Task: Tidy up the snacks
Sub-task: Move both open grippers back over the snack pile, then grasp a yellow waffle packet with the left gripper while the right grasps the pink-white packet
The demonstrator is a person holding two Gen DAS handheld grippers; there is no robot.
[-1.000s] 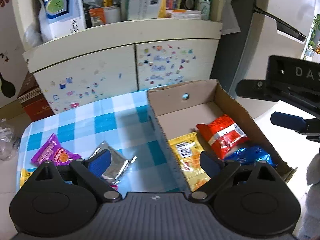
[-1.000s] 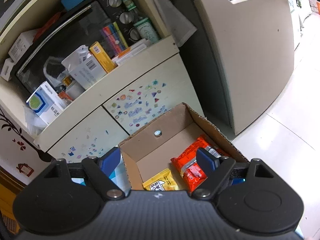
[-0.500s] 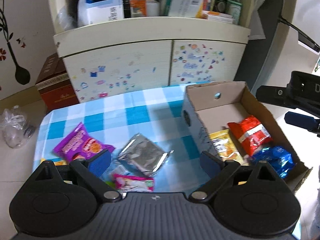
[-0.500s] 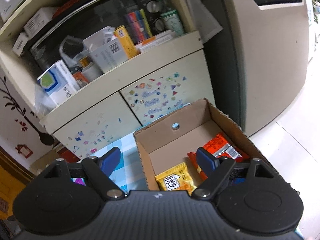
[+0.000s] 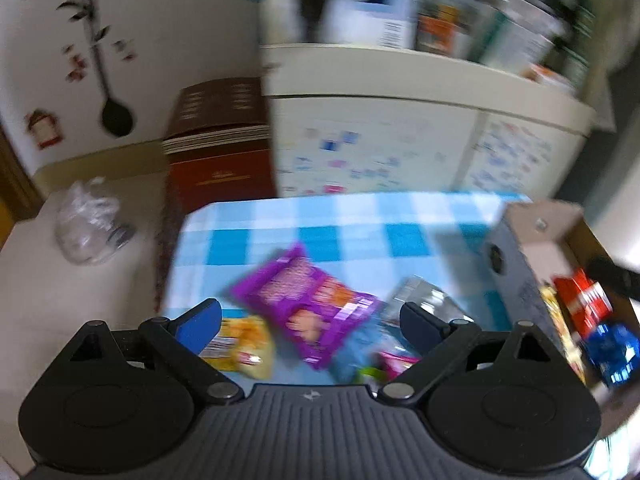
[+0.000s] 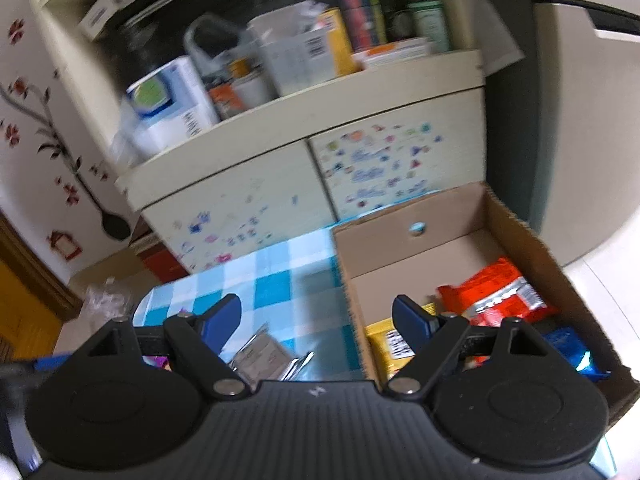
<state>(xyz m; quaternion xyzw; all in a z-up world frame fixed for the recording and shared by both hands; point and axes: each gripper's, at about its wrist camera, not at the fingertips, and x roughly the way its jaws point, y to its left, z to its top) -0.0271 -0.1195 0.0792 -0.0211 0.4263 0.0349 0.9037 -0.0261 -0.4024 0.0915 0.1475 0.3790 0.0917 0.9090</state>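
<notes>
Snack sorting, partly done: three packets already lie in the cardboard box at the right edge of my desk — an orange-red packet, a yellow packet and a shiny blue packet. Left to move are the ones loose on the blue-checked cloth: a purple packet, a small yellow snack, a silver foil pouch and a pink-and-green wrapper, with something pale blue among them too blurred to name. By my reckoning, the job is near its midpoint.

My left gripper hangs above that loose pile, its jaws spread wide and holding nothing, the purple packet framed between them. My right gripper is likewise agape and empty, poised over the box's left wall with the foil pouch below it.

Against the frame a second back, my left gripper has swung away from the box toward the left of the desk, so the box now sits at the view's far right. My right gripper has turned left too, and the checked cloth now shows in its view.
</notes>
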